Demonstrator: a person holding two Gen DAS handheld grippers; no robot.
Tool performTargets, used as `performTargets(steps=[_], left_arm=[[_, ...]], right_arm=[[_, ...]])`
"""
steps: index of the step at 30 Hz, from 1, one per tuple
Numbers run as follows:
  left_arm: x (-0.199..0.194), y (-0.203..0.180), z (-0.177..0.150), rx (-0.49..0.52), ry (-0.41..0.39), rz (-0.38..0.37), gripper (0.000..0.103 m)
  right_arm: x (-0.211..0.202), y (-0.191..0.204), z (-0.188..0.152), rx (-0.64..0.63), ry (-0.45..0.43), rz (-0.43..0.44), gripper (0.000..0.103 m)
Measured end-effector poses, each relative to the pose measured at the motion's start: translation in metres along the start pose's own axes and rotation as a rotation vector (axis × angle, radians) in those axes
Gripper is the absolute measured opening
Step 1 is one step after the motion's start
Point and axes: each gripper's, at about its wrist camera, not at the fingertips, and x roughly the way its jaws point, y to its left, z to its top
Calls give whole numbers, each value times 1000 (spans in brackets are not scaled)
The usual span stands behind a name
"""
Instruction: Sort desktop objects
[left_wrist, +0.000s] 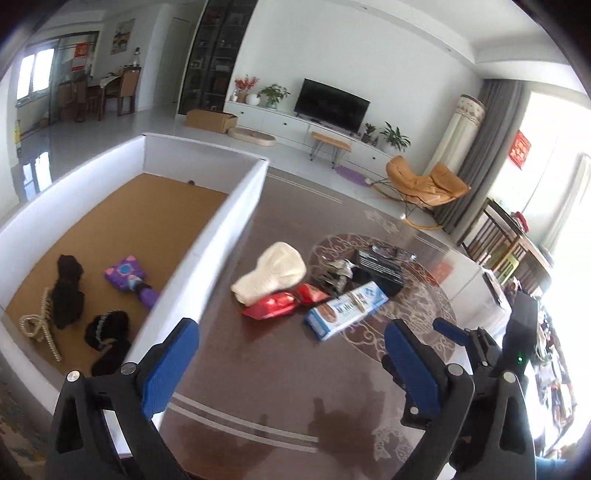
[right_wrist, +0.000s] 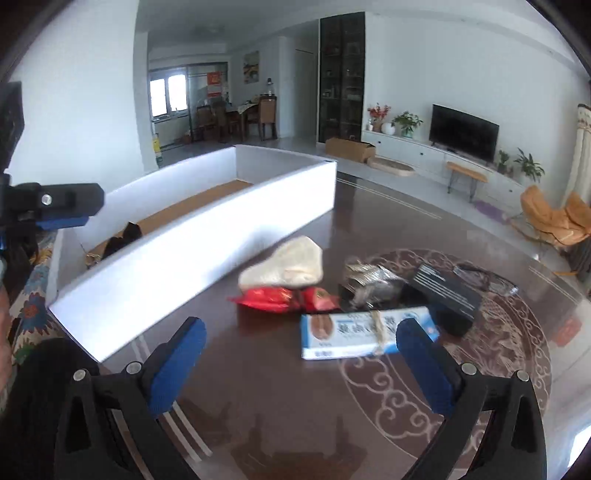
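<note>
Several items already lie in the white box (left_wrist: 207, 221) at left; the snack pile (left_wrist: 310, 291) waits mid-frame on the table (left_wrist: 258, 369). Left gripper (left_wrist: 291, 365) and right gripper (right_wrist: 303, 365) gape wide, empty.

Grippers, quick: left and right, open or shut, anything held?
Left gripper: open, nothing between its fingers.
Right gripper: open, empty, above the table in front of the blue and white box.

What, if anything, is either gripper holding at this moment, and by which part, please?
Nothing is held. The left gripper and the right gripper both stand wide open over the table, with no object between their pads.
</note>
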Motion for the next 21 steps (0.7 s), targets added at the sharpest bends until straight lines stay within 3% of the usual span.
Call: performTargets(steps=[3, 8, 13, 21], left_arm=[[47, -47, -26, 71, 95, -37, 102], [103, -91, -62, 247, 192, 27, 101], [103, -90, -75, 283, 152, 62, 101], [104, -65, -73, 176, 150, 82, 101]], right_arm=[[-4, -59, -44, 67, 112, -136, 103], [-20, -129, -99, 206, 240, -254, 103], [-23, -132, -112, 227, 257, -255, 103], [-9, -124, -103, 267, 268, -213, 103]])
